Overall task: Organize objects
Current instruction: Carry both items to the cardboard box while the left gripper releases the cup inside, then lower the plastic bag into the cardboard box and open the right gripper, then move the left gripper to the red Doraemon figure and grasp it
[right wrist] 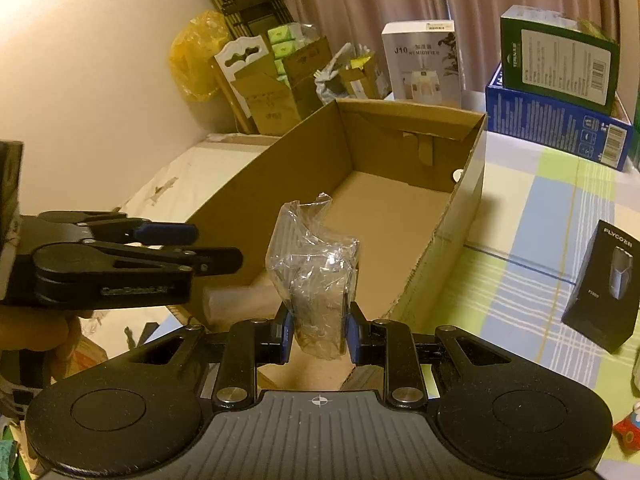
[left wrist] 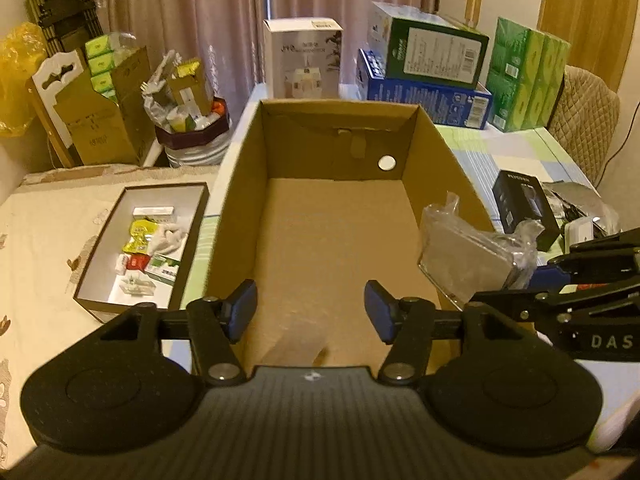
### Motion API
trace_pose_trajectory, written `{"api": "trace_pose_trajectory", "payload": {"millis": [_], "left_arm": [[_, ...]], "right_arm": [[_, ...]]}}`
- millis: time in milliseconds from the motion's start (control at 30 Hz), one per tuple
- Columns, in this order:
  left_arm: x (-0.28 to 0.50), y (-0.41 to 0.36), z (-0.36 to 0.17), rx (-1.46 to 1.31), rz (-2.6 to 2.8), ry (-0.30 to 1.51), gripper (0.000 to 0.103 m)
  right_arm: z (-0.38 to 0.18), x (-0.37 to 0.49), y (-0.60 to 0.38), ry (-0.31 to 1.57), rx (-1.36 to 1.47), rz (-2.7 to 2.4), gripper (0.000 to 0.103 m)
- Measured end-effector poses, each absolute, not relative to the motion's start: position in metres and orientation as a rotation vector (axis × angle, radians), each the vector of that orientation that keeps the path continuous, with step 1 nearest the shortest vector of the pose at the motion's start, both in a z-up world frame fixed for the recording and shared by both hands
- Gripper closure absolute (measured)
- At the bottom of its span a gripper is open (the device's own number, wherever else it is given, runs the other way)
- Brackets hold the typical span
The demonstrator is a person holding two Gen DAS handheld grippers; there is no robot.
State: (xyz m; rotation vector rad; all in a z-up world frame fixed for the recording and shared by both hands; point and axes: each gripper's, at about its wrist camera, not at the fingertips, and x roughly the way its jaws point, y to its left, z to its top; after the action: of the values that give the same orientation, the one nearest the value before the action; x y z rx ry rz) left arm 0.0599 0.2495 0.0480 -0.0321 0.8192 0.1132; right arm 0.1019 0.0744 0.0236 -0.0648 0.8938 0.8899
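Note:
An open brown cardboard box point(left wrist: 240, 184) point(right wrist: 280, 184) stands on the table with nothing inside. My right gripper point(right wrist: 318, 334) is shut on a grey item wrapped in clear plastic point(right wrist: 316, 276), held above the box's near right corner. In the left wrist view that wrapped item point(left wrist: 468, 258) hangs over the box's right wall, with the right gripper point(left wrist: 536, 280) coming in from the right. My left gripper point(left wrist: 310, 316) is open above the box's near end, nothing between its blue pads. It shows in the right wrist view point(right wrist: 192, 246) at the left.
A shallow dark tray point(left wrist: 100, 248) with several small packets lies left of the box. A black carton point(left wrist: 524, 208) point(right wrist: 608, 288) stands on the checked cloth to the right. A white humidifier box point(left wrist: 304, 60), blue and green boxes point(left wrist: 424, 72) and green tissue packs point(left wrist: 528, 76) stand behind.

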Motion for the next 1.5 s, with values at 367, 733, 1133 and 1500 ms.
{"api": "trace_pose_trajectory", "payload": {"millis": [367,733,1133,1500], "left_arm": [[0.041,0.26,0.065,-0.063,0.153,0.781,0.034],[0.02,0.228,0.084,-0.07,0.13,0.742,0.031],[0.013,0.15,0.11,-0.054,0.026,0.687,0.027],[0.027,0.059,0.094,-0.035,-0.112,0.711,0.023]], "right_arm": [[0.032,0.103,0.075,0.859,0.049,0.925,0.056],[0.073,0.086,0.006,0.733,0.093,0.836,0.052],[0.082,0.063,-0.128,0.668,0.048,0.606,0.042],[0.065,0.042,-0.223,0.681,0.108,0.431,0.037]]}}
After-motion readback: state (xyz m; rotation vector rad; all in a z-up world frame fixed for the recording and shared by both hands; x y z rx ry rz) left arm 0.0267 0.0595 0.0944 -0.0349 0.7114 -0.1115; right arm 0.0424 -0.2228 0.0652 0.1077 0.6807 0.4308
